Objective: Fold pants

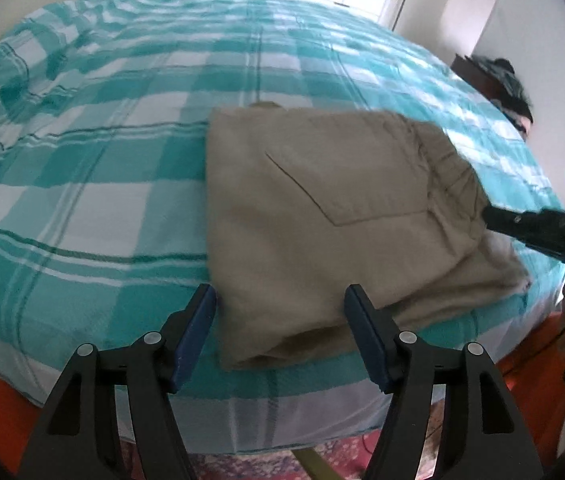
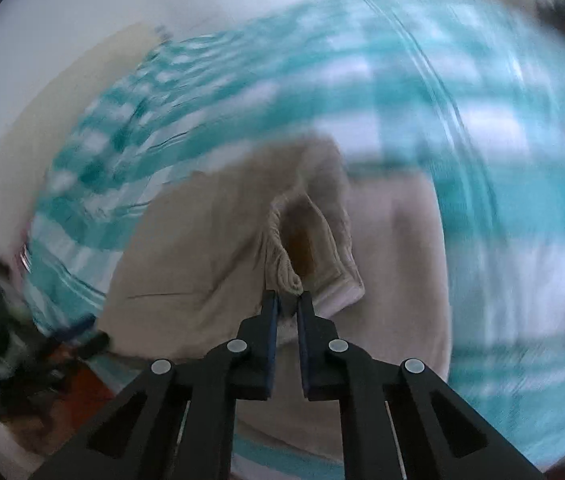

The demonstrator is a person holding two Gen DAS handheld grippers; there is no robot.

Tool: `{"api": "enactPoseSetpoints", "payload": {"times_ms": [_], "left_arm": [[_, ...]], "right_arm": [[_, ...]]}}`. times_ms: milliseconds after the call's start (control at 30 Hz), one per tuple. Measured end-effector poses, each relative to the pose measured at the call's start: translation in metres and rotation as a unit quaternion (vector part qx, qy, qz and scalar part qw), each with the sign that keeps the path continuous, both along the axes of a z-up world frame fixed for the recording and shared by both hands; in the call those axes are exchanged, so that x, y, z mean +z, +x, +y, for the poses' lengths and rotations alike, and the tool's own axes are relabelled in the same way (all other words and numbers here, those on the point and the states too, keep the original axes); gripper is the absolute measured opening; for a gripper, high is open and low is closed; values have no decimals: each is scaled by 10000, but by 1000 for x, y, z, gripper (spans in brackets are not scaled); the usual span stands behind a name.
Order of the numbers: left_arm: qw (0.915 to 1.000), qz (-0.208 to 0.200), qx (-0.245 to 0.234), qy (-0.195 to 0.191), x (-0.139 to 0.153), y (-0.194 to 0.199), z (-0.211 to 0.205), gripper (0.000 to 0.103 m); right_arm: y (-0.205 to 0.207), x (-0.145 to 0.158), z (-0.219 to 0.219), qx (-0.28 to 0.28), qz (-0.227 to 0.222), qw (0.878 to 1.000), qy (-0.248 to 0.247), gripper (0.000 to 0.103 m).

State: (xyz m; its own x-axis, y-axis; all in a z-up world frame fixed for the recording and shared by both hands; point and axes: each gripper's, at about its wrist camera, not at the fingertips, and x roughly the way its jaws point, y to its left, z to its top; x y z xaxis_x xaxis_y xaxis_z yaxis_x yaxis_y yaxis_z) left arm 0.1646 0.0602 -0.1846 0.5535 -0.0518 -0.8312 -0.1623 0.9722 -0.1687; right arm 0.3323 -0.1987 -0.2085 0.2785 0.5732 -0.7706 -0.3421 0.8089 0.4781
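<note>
Beige pants (image 1: pixel 322 208) lie folded into a thick rectangle near the front edge of the bed, back pocket facing up. My left gripper (image 1: pixel 280 300) hangs open just above the near folded edge, its blue pads on either side of the cloth and not touching it. My right gripper (image 1: pixel 486 216) comes in from the right at the gathered waistband. In the right wrist view, the right gripper (image 2: pixel 288 300) is shut on the elastic waistband (image 2: pixel 288 276) of the pants (image 2: pixel 186 264), pinching a small bunch of it. That view is blurred.
The bed is covered by a teal and white checked sheet (image 1: pixel 102 140). A dark headboard with dark cloth (image 1: pixel 502 80) is at the right. A person's orange clothing (image 1: pixel 530 384) and hand show at the lower right. A patterned rug (image 1: pixel 282 464) lies below the bed edge.
</note>
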Motion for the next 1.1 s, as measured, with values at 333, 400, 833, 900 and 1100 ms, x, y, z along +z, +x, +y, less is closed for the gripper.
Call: {"api": "enactPoseSetpoints", "payload": {"times_ms": [333, 400, 833, 900, 1100], "left_arm": [[10000, -47, 30, -37, 0, 0, 0, 68], [10000, -41, 35, -29, 1, -1, 0, 68], [9983, -505, -45, -279, 48, -1, 6, 70], [9996, -161, -224, -76, 30, 8, -8, 67], [9964, 394, -524, 534, -6, 20, -31, 56]], "right_arm": [[10, -3, -27, -208, 310, 9956, 861, 66], [19, -13, -8, 43, 408, 9973, 603, 67], [2, 35, -34, -89, 152, 9933, 1143, 25], [-3, 15, -52, -320, 286, 9958, 809, 25], [-10, -19, -59, -432, 707, 9951, 545, 44]]}}
